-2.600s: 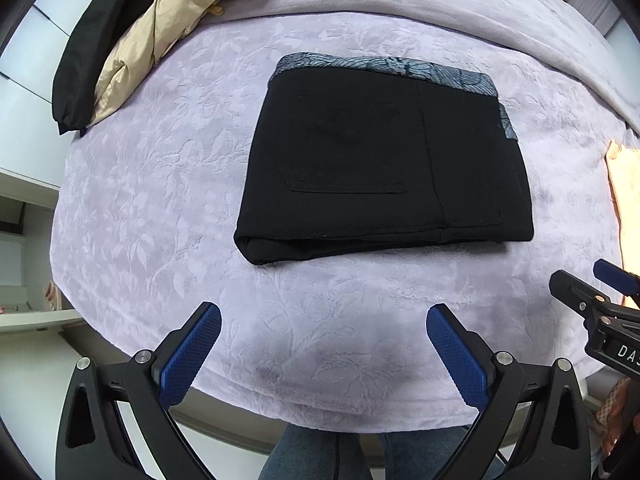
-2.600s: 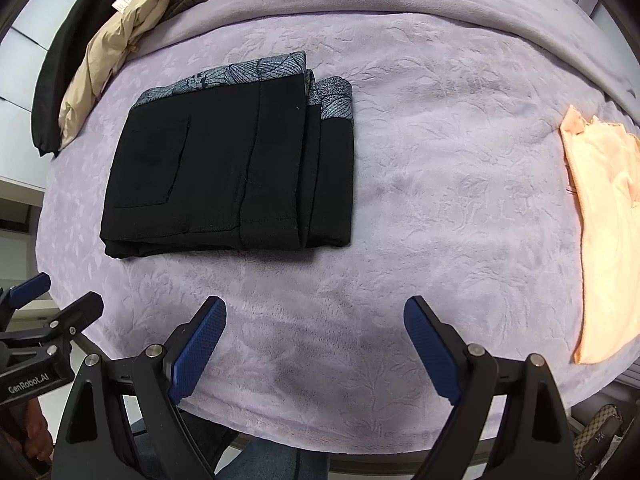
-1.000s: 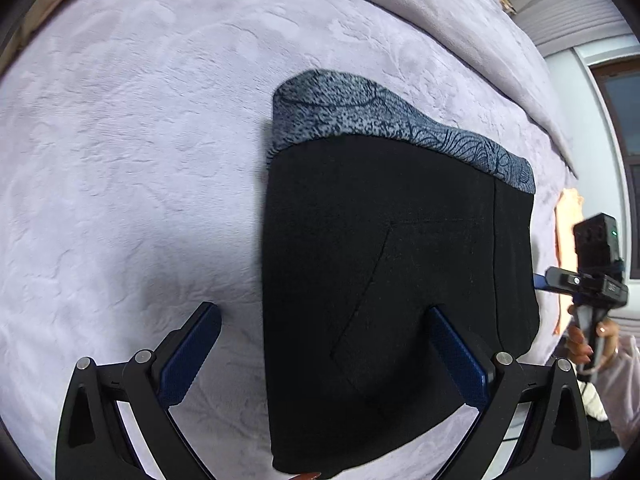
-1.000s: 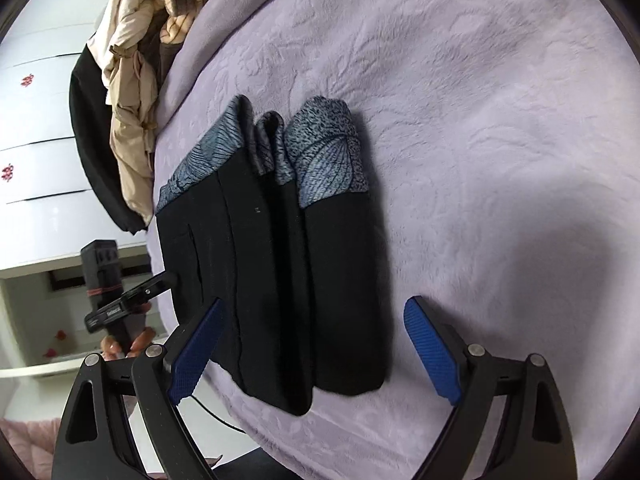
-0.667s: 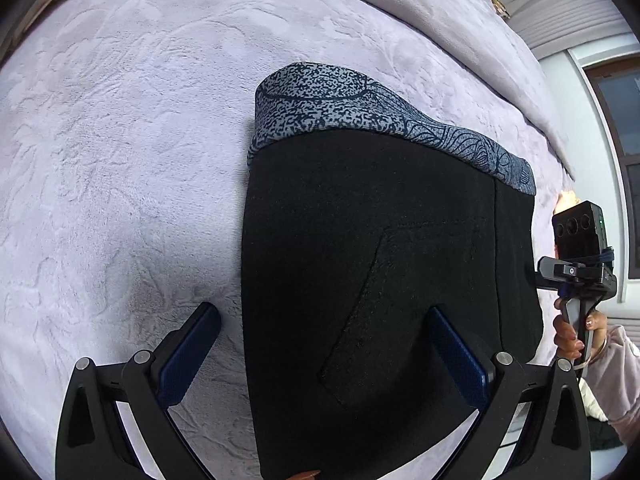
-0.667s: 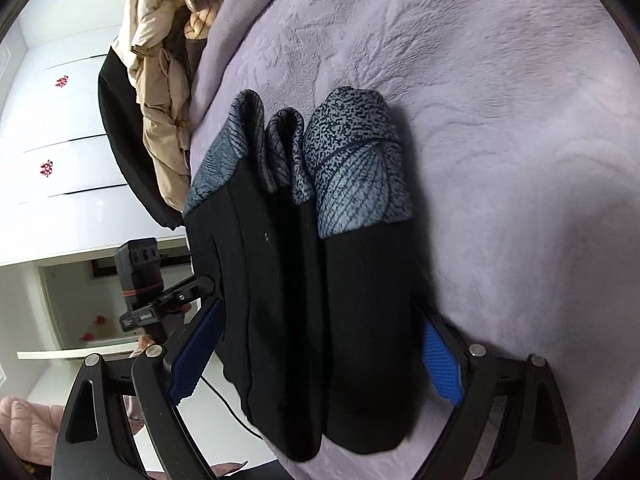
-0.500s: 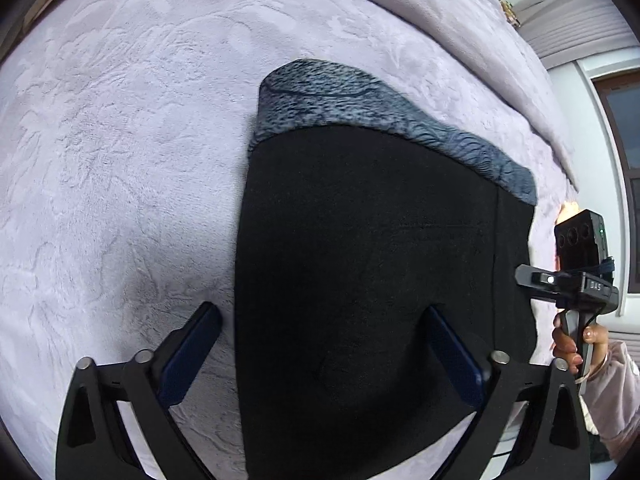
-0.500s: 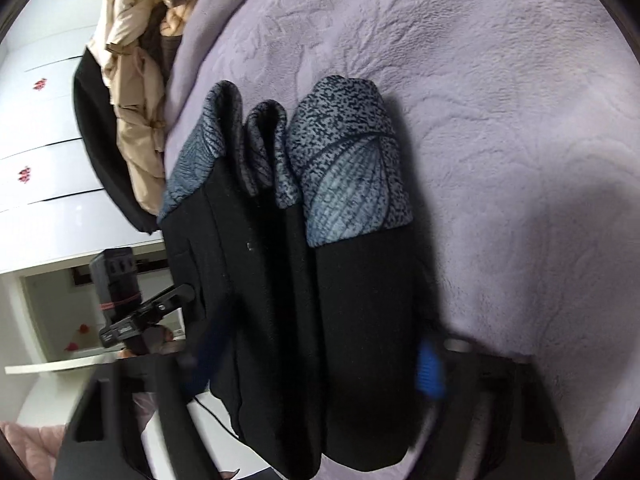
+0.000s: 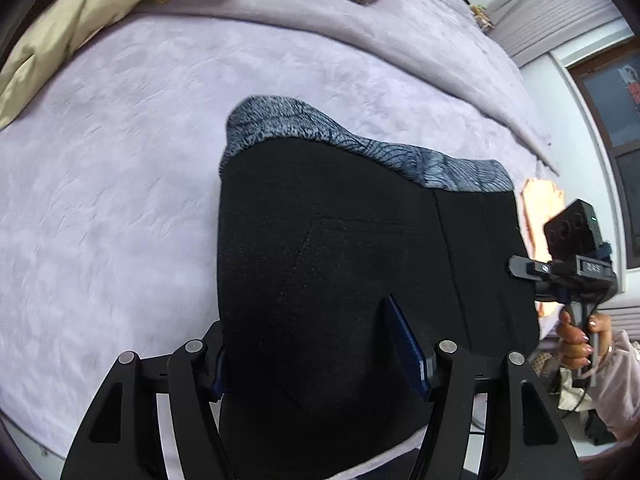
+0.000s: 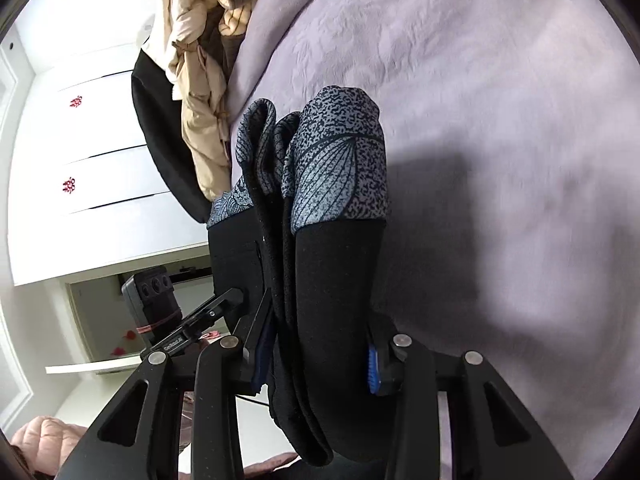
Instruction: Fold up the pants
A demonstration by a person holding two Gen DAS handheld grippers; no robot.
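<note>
The folded black pants (image 9: 340,220) with a grey leaf-print waistband (image 9: 320,132) hang a little above the lilac bedspread (image 9: 120,160), which bears their shadow. My left gripper (image 9: 310,344) has one end of the bundle between its blue pads, and its jaws are closing on the cloth. My right gripper (image 10: 318,354) clamps the stacked folds of the pants (image 10: 336,264) at the opposite end, jaws also closing, pads pressed into the layers. A hand (image 9: 576,336) holds the right gripper's handle at the far right.
A heap of beige and black clothes (image 10: 192,92) lies at the bed's far side. A peach cloth (image 9: 540,200) rests on the bedspread beyond the pants. White drawers (image 10: 100,160) stand past the bed's edge.
Both pairs of jaws went from wide open around the pants to closed on its two ends. The bundle has come up off the bed, and both views have pulled back.
</note>
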